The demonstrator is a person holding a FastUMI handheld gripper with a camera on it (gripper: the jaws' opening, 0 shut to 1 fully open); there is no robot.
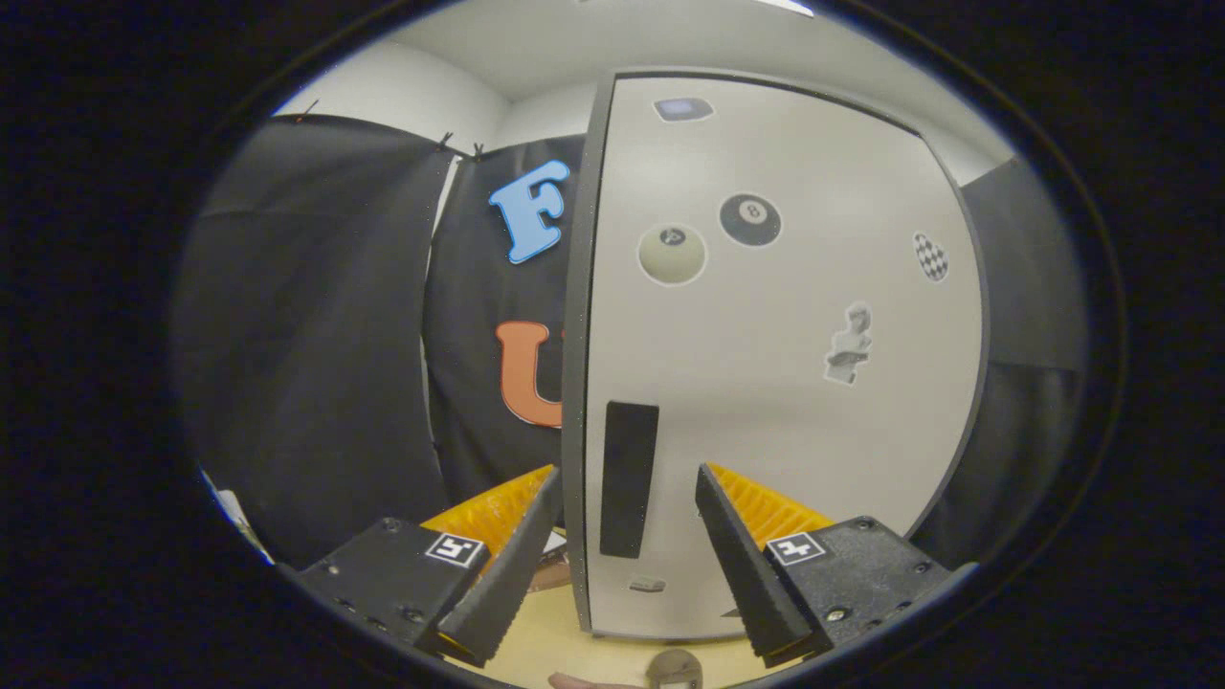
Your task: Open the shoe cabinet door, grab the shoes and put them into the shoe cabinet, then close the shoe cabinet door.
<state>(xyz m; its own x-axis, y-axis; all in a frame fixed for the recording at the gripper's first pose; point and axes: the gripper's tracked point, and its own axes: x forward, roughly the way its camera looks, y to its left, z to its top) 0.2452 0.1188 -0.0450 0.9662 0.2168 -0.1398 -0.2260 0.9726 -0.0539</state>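
Booth, one cabinet door [785, 383], gripper [627, 478] open

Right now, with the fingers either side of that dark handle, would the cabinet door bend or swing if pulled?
The shoe cabinet door looks like a flat rigid panel, so it would probably swing as one piece rather than flex. The open gripper straddles the black handle near the door's free edge, so a light pull should likely do. Its smooth face looks slippery.

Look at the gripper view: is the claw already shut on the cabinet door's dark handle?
No. The claw is open, its fingers standing apart on either side of the dark handle on the cabinet door.
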